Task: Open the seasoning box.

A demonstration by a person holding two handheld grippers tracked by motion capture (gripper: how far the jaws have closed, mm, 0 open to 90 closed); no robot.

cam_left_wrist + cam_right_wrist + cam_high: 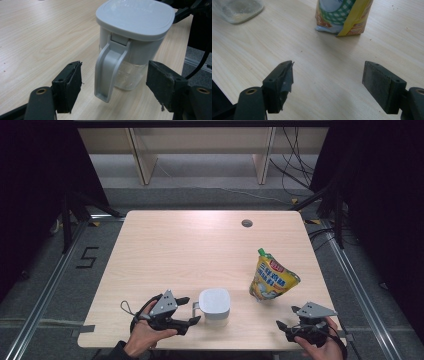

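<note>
Grey-lidded and clear-walled, the pitcher (215, 304) stood upright near the front edge of the wooden table (190, 245), its handle (106, 72) turned toward our left gripper (192, 309). We saw that gripper's jaws spread wide on either side of the handle, which hung between the pads (72, 83) without touching either; nothing was gripped. Along the left gripper view the handle dropped from a hinge under the lid (136, 17), and the lower body of the pitcher showed as clear plastic.

Our right gripper (286, 320) rested near the table's front right corner, well apart from the pitcher, its jaws also released and wide over bare wood. Beyond it stood a yellow spouted pouch (272, 279), upright and slightly tilted, to the right of the pitcher. In the right gripper view we saw the pouch's base (342, 23) ahead of the open jaws, not between them.
</note>
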